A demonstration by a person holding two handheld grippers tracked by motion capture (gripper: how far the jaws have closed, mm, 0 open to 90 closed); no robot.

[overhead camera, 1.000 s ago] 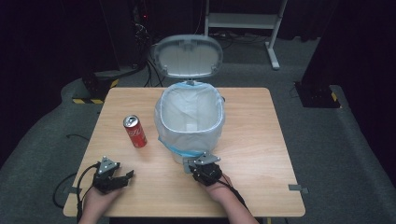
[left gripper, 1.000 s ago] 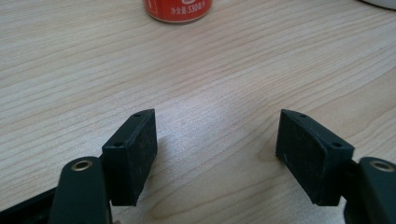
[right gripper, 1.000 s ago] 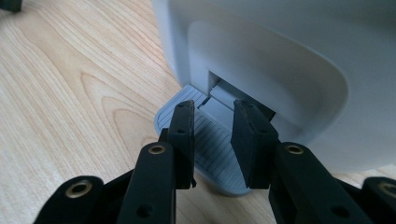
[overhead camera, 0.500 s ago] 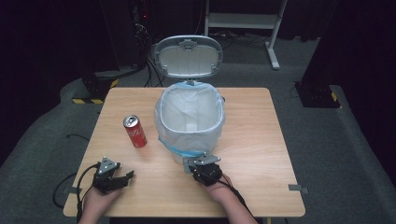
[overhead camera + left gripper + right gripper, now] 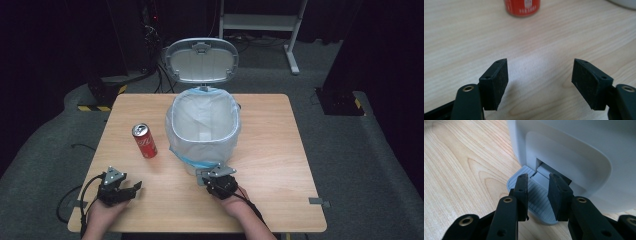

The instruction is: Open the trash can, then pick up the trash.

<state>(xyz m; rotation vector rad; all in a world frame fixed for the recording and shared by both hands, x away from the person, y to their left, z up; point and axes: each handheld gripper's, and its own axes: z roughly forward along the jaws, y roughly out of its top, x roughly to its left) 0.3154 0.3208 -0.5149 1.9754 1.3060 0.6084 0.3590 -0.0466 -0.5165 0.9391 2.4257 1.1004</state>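
A pale grey pedal bin (image 5: 202,125) with a white liner stands mid-table, its lid (image 5: 201,60) raised behind it. My right gripper (image 5: 215,175) rests at the bin's front foot. In the right gripper view its jaws (image 5: 539,178) stand a narrow gap apart with their tips down on the ribbed pedal (image 5: 515,181), below the bin's front wall (image 5: 564,152); nothing is between them. A red soda can (image 5: 144,141) stands upright left of the bin. My left gripper (image 5: 131,189) lies near the table's front left, open and empty (image 5: 540,77), pointing toward the can (image 5: 522,6).
The wooden table (image 5: 280,150) has bare room right of the bin and between my two grippers. Cables trail off the front left edge. Dark floor, a black stand at the right and a white frame lie beyond the table.
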